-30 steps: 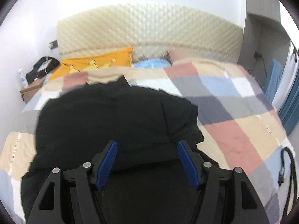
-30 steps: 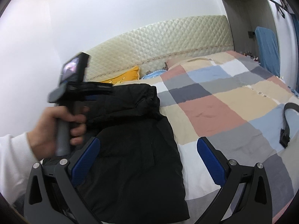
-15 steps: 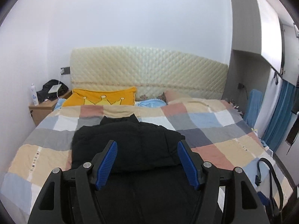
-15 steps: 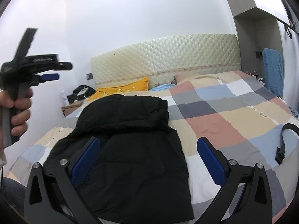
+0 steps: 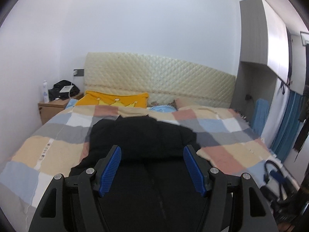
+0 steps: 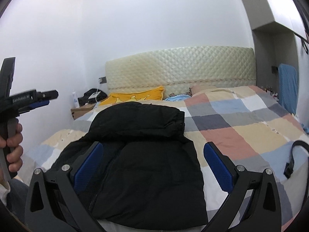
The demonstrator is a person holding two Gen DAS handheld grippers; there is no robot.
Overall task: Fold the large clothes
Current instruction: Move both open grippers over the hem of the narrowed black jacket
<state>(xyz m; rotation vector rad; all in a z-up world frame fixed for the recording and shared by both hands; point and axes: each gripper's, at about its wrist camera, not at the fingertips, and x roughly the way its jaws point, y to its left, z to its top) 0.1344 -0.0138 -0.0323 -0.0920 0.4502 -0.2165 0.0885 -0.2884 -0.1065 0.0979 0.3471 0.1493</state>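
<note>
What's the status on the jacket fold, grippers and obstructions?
Left gripper open, empty, raised above the bed. Right gripper open, empty. Black jacket on checkered bedspread, top part folded over. Black strap off to the right, apart.

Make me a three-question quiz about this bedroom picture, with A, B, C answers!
1. Where does the black jacket lie?
A. on the checked bed cover
B. on the nightstand
C. on the floor

2. What colour is the pillow by the headboard?
A. green
B. yellow
C. purple

3. How is the right tool?
A. shut on the jacket
B. shut on the pillow
C. open, holding nothing

Answers: 1 A, the jacket is spread over the checks. 2 B, it looks bright yellow. 3 C, its blue pads stand wide apart.
</note>
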